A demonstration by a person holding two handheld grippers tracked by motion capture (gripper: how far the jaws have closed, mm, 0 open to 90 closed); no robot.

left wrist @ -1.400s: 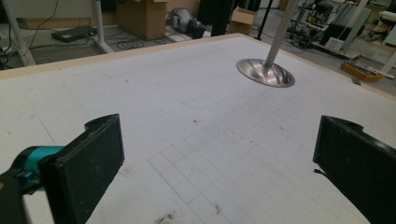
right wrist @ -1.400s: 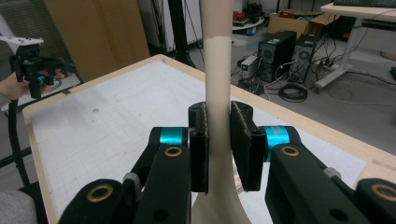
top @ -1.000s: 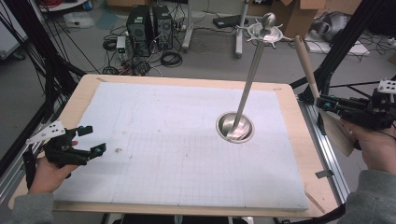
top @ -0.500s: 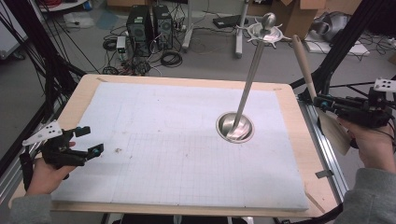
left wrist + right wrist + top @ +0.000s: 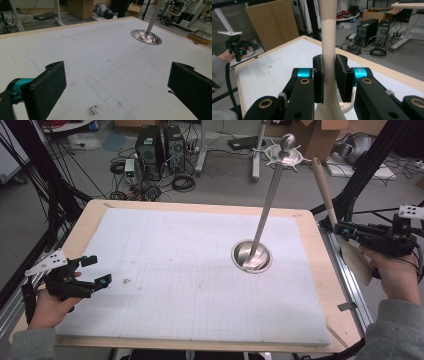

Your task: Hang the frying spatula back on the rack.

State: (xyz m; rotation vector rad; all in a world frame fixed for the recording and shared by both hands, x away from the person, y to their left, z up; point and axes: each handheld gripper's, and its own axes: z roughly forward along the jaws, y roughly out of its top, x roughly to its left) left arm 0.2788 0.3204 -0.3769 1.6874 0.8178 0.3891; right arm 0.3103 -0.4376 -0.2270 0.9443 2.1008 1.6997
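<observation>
A pale wooden spatula (image 5: 323, 186) stands nearly upright beyond the table's right edge, its handle up and its flat blade (image 5: 358, 263) down. My right gripper (image 5: 343, 231) is shut on its shaft; in the right gripper view the spatula (image 5: 329, 37) is pinched between both pads of the gripper (image 5: 329, 75). A metal stand (image 5: 267, 202) with a round dish base (image 5: 251, 256) rises from the right half of the white gridded mat (image 5: 175, 270), with small hooks at its top. My left gripper (image 5: 97, 270) hovers open near the front left corner, with nothing between its fingers (image 5: 47, 85).
The stand's base (image 5: 146, 37) lies far ahead of the left gripper. A wooden board rim (image 5: 90, 215) frames the mat. Black frame poles (image 5: 360, 175) stand at the table's right and left. Computers, cables and boxes sit on the floor behind.
</observation>
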